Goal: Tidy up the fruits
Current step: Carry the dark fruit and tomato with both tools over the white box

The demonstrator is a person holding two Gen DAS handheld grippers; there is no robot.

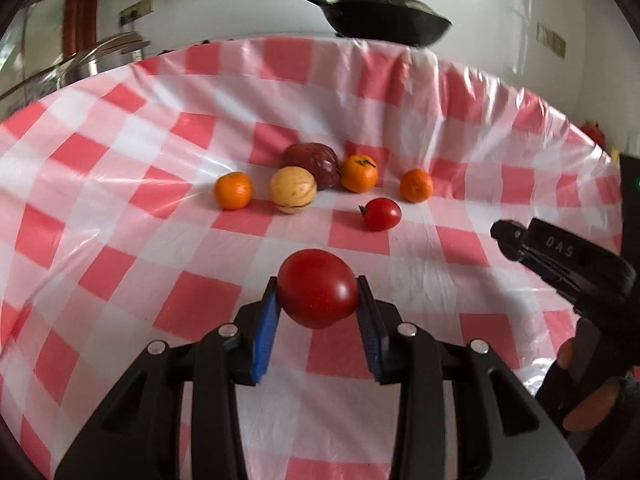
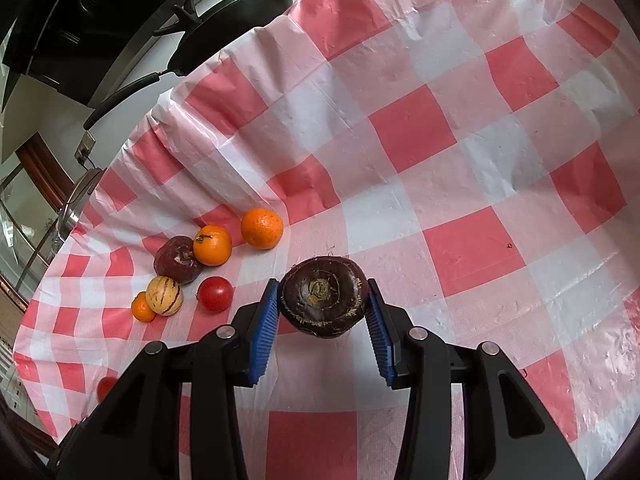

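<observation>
My left gripper [image 1: 318, 294] is shut on a large red tomato [image 1: 318, 294], held above the checked cloth. My right gripper [image 2: 323, 300] is shut on a dark purple round fruit [image 2: 324, 298] with its stem end facing the camera. Beyond on the cloth lie a small red tomato [image 1: 381, 213], three oranges [image 1: 233, 190] [image 1: 359, 173] [image 1: 416, 185], a pale striped melon [image 1: 293, 189] and a dark red fruit [image 1: 311, 164]. The same group shows at the left of the right wrist view: tomato [image 2: 215, 293], melon [image 2: 164, 295], dark red fruit [image 2: 178, 259].
A red and white checked plastic cloth [image 1: 120, 160] covers the table. A black frying pan [image 1: 384, 16] stands behind its far edge. A metal pot lid [image 1: 100, 54] is at far left. The right gripper's body [image 1: 568, 264] shows at the right of the left wrist view.
</observation>
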